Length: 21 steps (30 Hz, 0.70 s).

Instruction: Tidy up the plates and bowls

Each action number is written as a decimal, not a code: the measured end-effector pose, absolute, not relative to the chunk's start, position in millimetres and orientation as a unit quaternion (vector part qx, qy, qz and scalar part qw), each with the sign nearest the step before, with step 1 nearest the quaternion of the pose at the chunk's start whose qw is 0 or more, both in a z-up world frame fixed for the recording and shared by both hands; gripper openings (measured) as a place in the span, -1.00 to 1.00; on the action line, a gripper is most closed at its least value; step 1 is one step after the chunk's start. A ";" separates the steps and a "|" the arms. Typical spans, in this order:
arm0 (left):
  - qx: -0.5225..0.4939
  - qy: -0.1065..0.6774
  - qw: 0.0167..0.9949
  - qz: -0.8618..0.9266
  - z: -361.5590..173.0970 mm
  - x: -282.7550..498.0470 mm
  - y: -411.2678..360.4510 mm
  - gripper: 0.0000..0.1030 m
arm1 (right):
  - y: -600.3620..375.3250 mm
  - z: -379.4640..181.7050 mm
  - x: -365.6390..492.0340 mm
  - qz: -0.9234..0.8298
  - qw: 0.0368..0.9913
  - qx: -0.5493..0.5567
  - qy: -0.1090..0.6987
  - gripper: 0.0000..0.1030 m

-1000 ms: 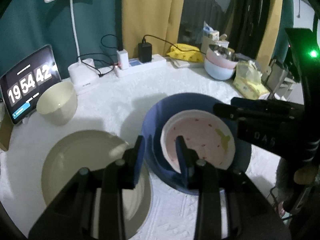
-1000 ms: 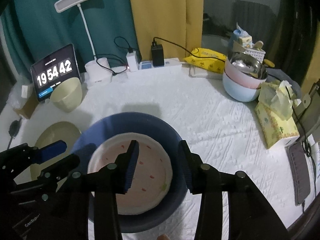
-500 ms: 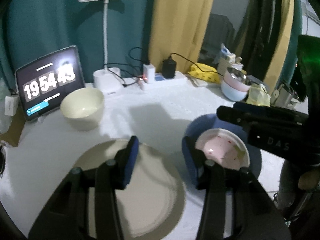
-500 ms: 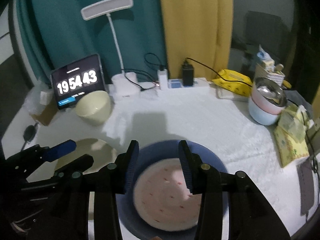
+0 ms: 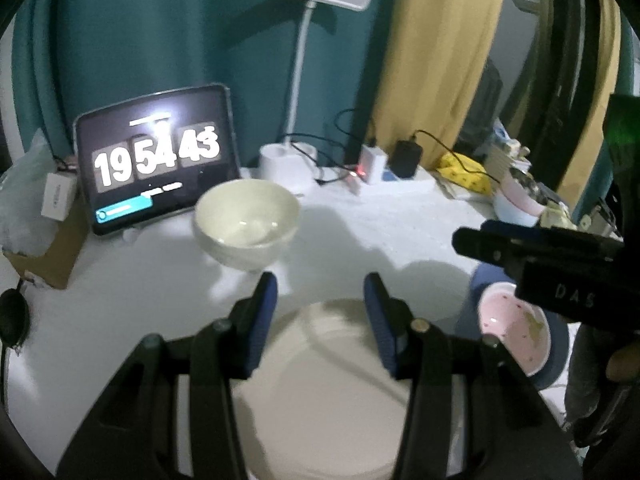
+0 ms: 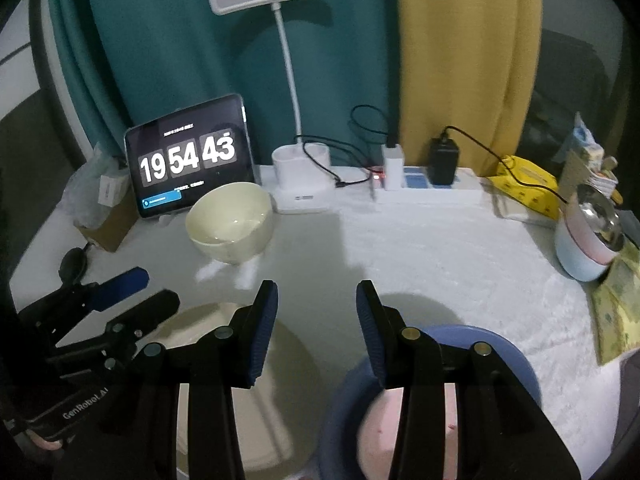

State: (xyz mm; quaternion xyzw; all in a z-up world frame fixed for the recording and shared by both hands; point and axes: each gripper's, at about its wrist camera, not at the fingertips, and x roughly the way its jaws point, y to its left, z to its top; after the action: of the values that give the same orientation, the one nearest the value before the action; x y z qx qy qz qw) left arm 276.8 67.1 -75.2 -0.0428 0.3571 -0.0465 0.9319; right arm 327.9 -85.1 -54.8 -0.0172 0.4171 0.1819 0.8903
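Observation:
A cream plate [image 5: 320,392] lies on the white table under my open, empty left gripper [image 5: 320,300]; it also shows in the right wrist view [image 6: 276,412]. A cream bowl [image 5: 247,224] stands upright beyond it, also in the right wrist view [image 6: 231,227]. A pink plate [image 5: 514,330] rests inside a blue plate [image 5: 558,354] at the right. My right gripper [image 6: 316,308] is open and empty, above the near edge of the blue plate [image 6: 516,364] with the pink plate [image 6: 376,436] below it. The left gripper [image 6: 132,292] shows at the left.
A tablet clock [image 6: 191,160], a white desk lamp [image 6: 300,184] and a power strip with chargers [image 6: 424,188] line the back. Stacked pink and blue bowls [image 6: 588,240] and yellow tissue packs [image 6: 620,300] sit at the right. A cardboard box [image 5: 48,236] is at the left.
Both grippers have pulled up and back from the blue and pink plates. The left one has swung left over the cream plate. Both stay open.

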 end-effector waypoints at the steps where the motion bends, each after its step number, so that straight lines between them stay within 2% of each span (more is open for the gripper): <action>1: -0.044 0.356 0.933 -0.044 -75.4 278.5 71.5 -0.10 | -79.8 -56.4 330.9 0.184 0.889 -0.018 0.419 -0.17; 21: -0.085 0.349 0.933 -0.006 -89.8 334.9 159.2 -0.09 | 10.9 -93.5 388.0 0.197 0.866 -0.029 0.459 -0.17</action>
State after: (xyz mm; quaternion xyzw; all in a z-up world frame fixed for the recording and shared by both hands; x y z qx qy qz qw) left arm 334.9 159.2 -89.8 -0.0846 0.3494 -0.0059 0.9331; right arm 388.0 10.9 -93.5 -0.0290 0.4585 0.1968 0.8661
